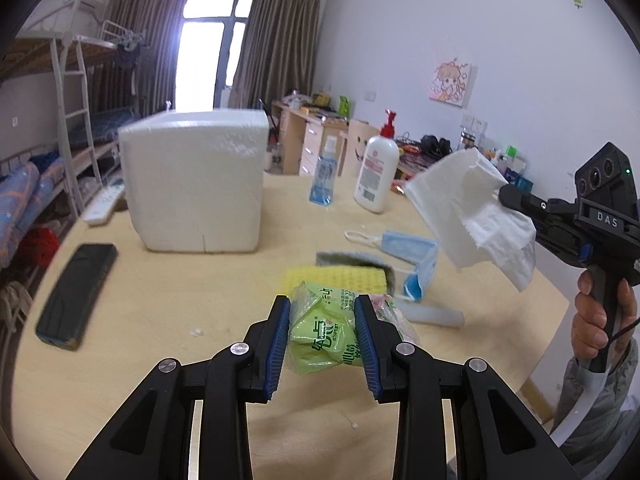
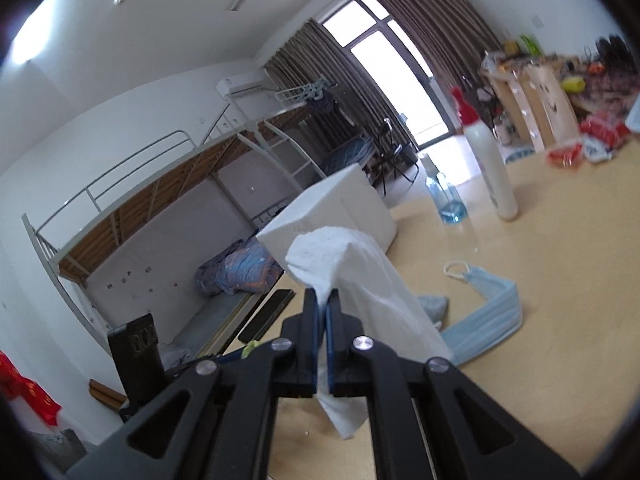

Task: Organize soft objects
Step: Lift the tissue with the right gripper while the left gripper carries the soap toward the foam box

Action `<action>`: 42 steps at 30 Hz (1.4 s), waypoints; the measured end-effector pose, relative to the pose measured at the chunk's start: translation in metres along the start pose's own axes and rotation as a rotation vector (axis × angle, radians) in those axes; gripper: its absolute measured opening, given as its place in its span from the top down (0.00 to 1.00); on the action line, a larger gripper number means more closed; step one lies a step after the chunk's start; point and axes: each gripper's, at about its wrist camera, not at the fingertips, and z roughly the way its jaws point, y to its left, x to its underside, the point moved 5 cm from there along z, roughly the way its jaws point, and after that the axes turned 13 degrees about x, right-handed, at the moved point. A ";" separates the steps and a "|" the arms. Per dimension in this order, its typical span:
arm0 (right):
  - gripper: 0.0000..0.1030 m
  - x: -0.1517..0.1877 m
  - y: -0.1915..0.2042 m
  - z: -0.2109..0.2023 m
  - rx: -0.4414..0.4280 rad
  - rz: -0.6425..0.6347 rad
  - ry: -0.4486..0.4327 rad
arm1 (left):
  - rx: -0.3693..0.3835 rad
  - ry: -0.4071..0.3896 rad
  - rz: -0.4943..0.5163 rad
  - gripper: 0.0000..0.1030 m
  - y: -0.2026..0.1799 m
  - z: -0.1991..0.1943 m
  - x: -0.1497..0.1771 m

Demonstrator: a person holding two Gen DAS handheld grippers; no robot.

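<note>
pinching a crinkly green tissue pack (image 1: 320,336), left gripper (image 1: 322,344); right gripper (image 2: 323,300) clamped on limp white tissue (image 2: 360,268).

"DAS" stands in white letters on the right gripper (image 1: 505,196); the green packet's (image 1: 322,338) print is Chinese.

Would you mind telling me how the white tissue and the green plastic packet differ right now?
The white paper tissue is plain, thin and drapes loosely, while the green plastic tissue packet is printed, glossy and bulky. The tissue hangs in the air from the shut right claw; the packet sits between the left claw pads, which stand wider apart. Both are soft and gripped.
</note>
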 end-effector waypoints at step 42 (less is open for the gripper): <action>0.95 -0.032 0.143 0.072 -0.120 -0.334 -0.019 | -0.247 -0.274 0.015 0.67 0.061 -0.100 -0.097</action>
